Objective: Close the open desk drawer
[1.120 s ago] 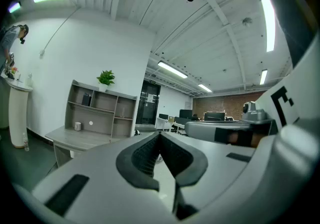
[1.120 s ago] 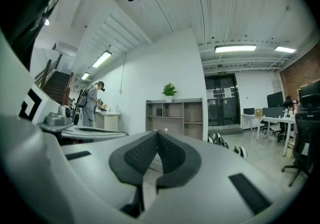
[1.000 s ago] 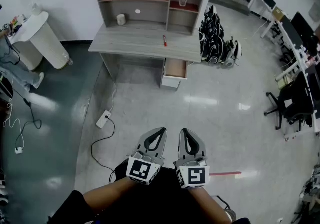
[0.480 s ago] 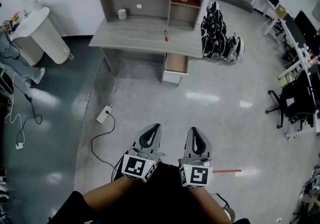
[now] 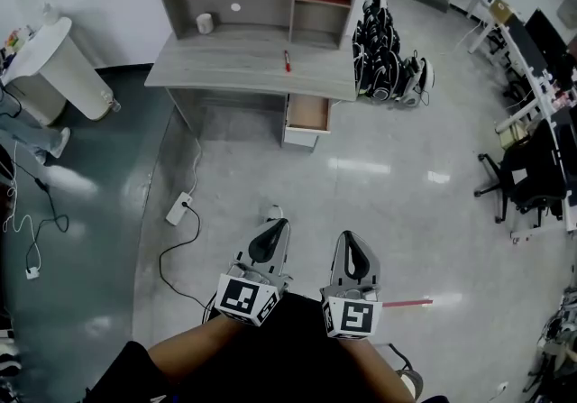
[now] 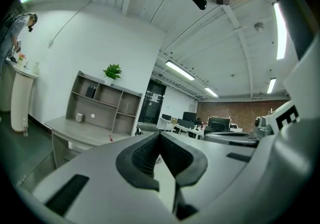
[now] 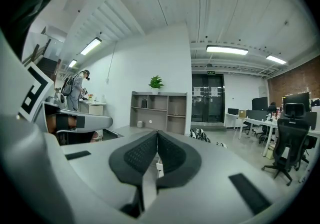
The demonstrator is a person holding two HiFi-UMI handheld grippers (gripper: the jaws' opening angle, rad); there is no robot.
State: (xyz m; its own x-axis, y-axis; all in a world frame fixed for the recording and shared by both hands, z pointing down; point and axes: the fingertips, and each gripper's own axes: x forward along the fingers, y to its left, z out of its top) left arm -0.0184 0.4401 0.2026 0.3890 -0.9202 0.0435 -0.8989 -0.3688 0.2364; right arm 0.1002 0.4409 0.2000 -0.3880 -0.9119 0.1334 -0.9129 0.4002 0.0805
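Wood-lined drawer (image 5: 307, 113) still open at 12 o'clock, drifted slightly toward 9 | left claw (image 5: 274, 228), right claw (image 5: 352, 238) pressed together, empty, well apart from it | approach pending

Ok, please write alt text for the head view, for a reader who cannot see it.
Seen from above, a grey desk stands ahead with one drawer pulled open. Near the camera, the left claw and right claw are side by side, both shut and empty.

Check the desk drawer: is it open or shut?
Open. In the head view the drawer sticks out from under the front edge of the desk, and its brown inside shows from above.
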